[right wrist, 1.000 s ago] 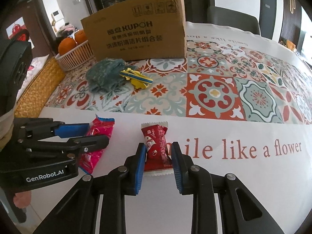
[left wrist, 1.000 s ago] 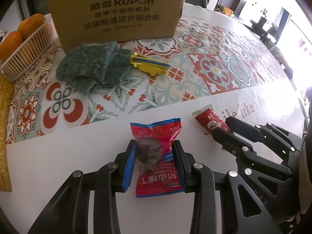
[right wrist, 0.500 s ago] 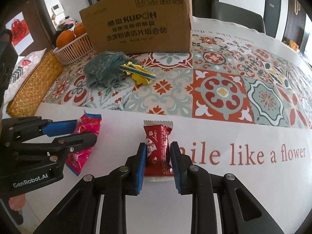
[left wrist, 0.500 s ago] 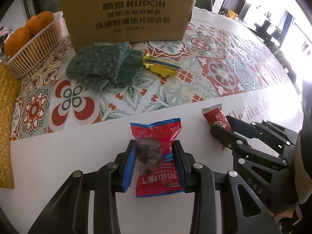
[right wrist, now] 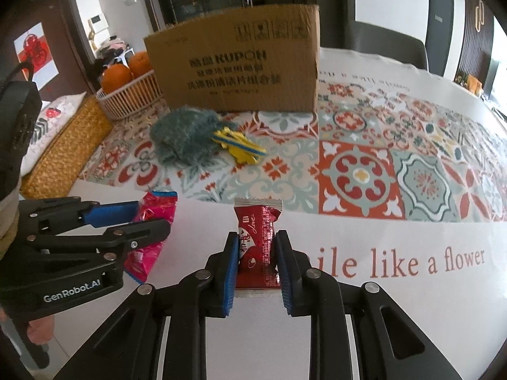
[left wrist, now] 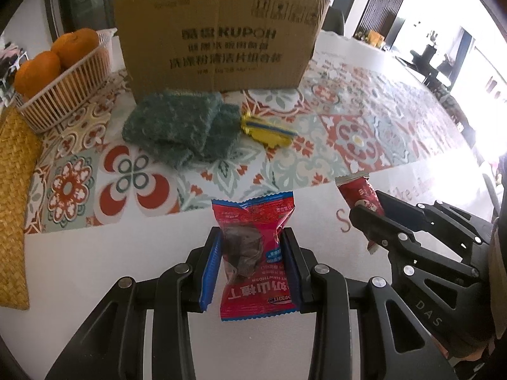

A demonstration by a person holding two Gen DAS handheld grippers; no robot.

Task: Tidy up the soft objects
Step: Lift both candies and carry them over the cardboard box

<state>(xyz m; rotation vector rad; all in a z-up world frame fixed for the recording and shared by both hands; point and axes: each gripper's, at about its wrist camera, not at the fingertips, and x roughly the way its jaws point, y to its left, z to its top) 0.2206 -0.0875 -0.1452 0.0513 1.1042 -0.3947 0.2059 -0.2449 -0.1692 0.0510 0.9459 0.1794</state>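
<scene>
L gripper stayed clamped on pink snack packet while R gripper finished clenching red candy packet, both above tablecloth w/ cardboard box ahead—likely ready for transfer.

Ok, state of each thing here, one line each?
left gripper: shut on pink snack packet
right gripper: shut on red candy packet
cardboard box: upright, top open
green cloth: folded, lying flat
basket: holds oranges
</scene>
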